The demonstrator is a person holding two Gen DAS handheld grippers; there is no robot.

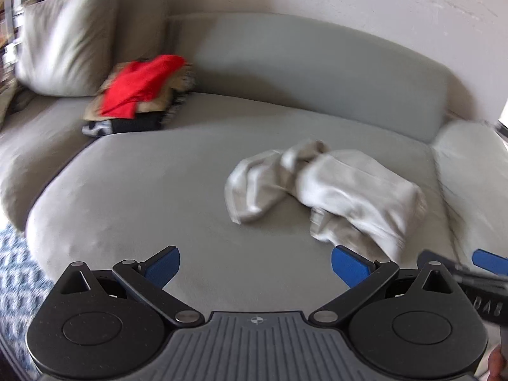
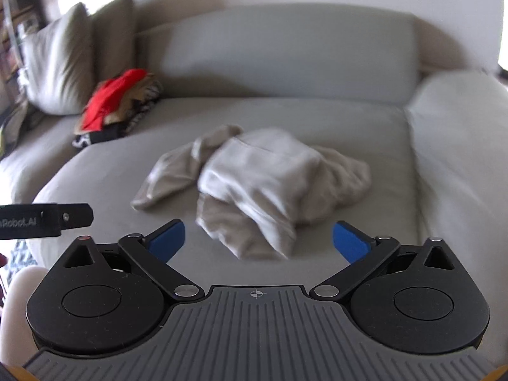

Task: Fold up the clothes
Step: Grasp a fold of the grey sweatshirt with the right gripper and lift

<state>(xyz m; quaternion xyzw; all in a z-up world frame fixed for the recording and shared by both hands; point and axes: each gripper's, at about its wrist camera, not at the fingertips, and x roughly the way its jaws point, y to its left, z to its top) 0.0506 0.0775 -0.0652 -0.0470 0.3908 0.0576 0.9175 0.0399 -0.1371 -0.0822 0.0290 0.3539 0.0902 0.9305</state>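
Grey sofa (image 1: 152, 197) against a pale wall, seat cushion broad and rounded, two beige throw pillows (image 1: 63, 44) propped at ten o'clock. Crumpled on the seat: a light grey garment (image 1: 327, 190), at two o'clock in the left wrist view, dead ahead at twelve o'clock in the right wrist view (image 2: 260, 184), one loose limb of cloth trailing toward nine o'clock. Farther back at ten o'clock, a pile of clothes (image 1: 139, 95) beside the pillows: red piece on top, tan beneath, black-and-white patterned fabric at the bottom. Patterned blue-and-white rug (image 1: 16, 273) showing at eight o'clock past the cushion edge.

Left gripper (image 1: 255, 266) spread wide, blue pads holding nothing, short of the garment. Right gripper (image 2: 258, 241) likewise spread wide and unladen, garment's near edge lying between and just beyond its blue fingertips (image 2: 168, 238); contact not discernible. On the other tool's black body at nine o'clock in the right wrist view, lettering "Robot.AI", start cut off.
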